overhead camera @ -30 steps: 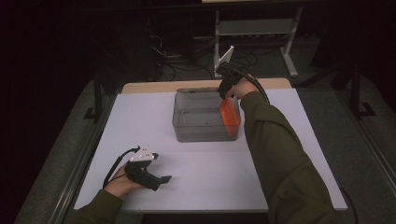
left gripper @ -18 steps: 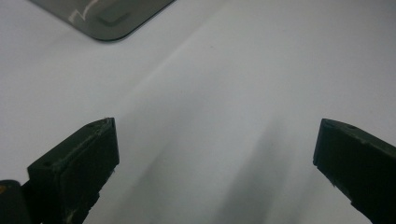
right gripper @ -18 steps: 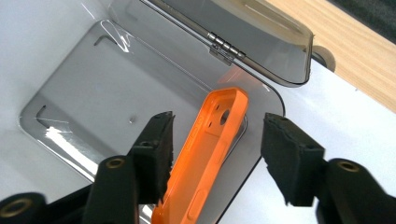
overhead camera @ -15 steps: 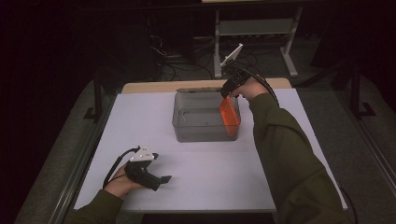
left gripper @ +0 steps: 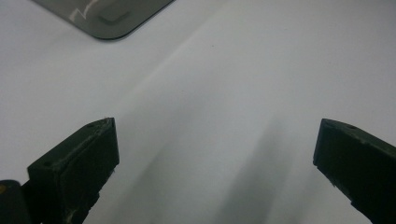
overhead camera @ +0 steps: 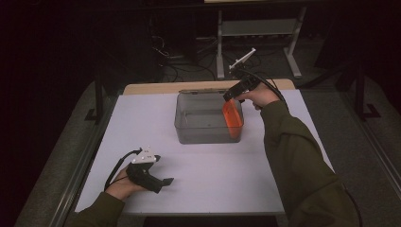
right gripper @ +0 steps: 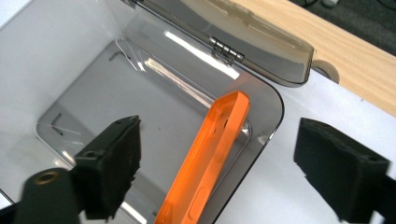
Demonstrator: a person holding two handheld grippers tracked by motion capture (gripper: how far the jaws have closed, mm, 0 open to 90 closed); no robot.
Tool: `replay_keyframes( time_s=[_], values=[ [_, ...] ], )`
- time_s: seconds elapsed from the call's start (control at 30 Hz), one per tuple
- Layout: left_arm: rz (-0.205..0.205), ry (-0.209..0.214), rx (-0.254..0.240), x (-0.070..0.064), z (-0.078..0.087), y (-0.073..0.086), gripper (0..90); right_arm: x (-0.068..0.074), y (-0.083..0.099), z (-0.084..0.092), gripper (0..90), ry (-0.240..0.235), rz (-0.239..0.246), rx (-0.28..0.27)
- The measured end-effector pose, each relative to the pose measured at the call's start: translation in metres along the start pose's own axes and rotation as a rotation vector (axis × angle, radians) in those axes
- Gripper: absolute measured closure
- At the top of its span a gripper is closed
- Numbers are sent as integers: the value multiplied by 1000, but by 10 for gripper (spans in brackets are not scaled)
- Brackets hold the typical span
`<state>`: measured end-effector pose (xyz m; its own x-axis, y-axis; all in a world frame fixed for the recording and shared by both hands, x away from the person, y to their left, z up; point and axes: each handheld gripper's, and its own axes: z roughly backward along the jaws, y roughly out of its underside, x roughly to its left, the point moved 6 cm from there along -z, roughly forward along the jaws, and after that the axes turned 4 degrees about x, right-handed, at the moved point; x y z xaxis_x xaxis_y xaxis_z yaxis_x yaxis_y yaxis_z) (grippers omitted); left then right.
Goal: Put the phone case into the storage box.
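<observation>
Orange case (right gripper: 212, 154) is leaning on edge against the bin's (overhead camera: 208, 135) 3 o'clock wall. Right gripper (right gripper: 219, 168) has just been opening, now released above it. Left gripper (overhead camera: 163, 182) is idling open at 7 o'clock. Case is probably light, thin, slick; pinch across the top edge.

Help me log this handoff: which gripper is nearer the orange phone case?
Right. The right gripper hangs open just above the orange phone case leaning inside the clear box; the left gripper rests far off, near the table's front edge.

Orange case (overhead camera: 231, 116) against bin wall (overhead camera: 208, 135)
</observation>
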<state>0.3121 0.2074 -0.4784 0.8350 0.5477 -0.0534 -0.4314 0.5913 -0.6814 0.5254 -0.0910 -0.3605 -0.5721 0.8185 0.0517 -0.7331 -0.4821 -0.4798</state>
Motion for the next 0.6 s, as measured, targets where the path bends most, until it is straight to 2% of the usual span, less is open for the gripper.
replay_keyframes(
  time_s=[0.07, 0.23, 0.6],
  values=[
    [0, -1, -1, 0, 0, 0, 0, 0, 2, 0, 105, 9, 5, -12],
    [1, 0, -4, -1, 0, -1, 0, 1, 8, -1, 17, -4, 10, -54],
    [0, 2, 1, 0, 0, -1, 0, 4, 18, 2, 3, -11, 36, -145]
  ],
)
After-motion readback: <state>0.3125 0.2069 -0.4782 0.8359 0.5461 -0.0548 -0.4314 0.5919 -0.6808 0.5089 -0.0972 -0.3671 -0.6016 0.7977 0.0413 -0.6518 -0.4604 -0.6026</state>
